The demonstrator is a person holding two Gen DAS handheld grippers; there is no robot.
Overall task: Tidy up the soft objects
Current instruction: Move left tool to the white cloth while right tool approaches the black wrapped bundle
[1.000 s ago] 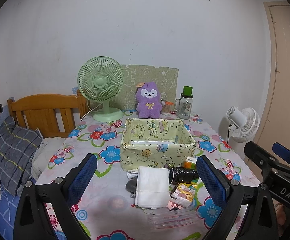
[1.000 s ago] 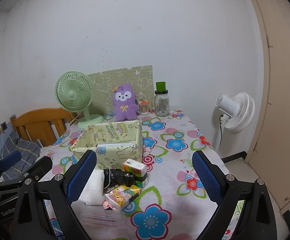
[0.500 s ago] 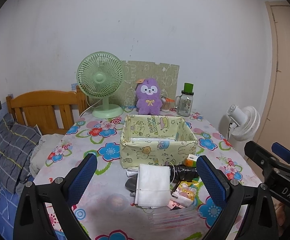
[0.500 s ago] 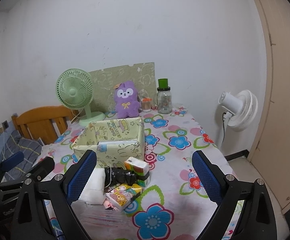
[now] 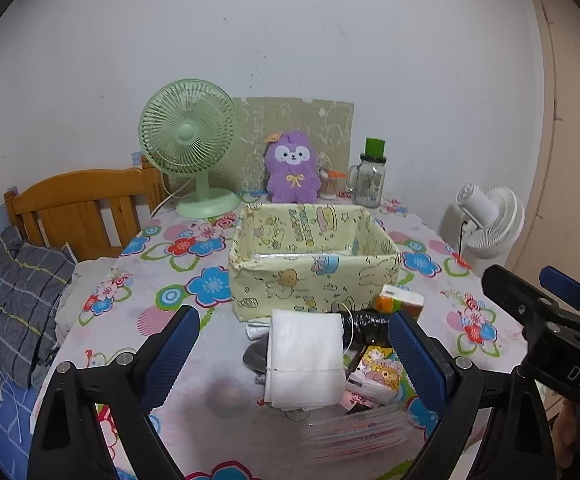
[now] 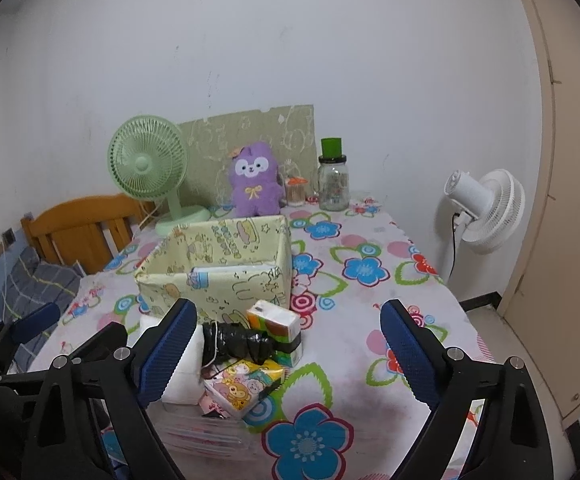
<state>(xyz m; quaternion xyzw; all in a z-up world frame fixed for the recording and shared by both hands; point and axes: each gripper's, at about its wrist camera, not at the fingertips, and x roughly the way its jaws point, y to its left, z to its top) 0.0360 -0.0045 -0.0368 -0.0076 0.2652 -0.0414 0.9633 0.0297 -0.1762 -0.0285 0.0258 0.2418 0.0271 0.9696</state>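
left gripper (image 5: 294, 354) jaws wide apart, holding nothing, above table edge | right gripper (image 6: 288, 350) jaws wide apart, holding nothing | white folded cloth (image 5: 304, 360), tissue packs (image 6: 276, 326) heaped just before yellow fabric box (image 5: 314, 256) on floral table (image 6: 370, 320) | purple plush (image 5: 292, 172) behind box

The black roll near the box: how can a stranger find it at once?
Find the yellow cartoon box mid-table. In front of it lies a small pile; the black roll lies there between a white cloth and an orange-green tissue pack. It alone is dark, crinkled and shiny.
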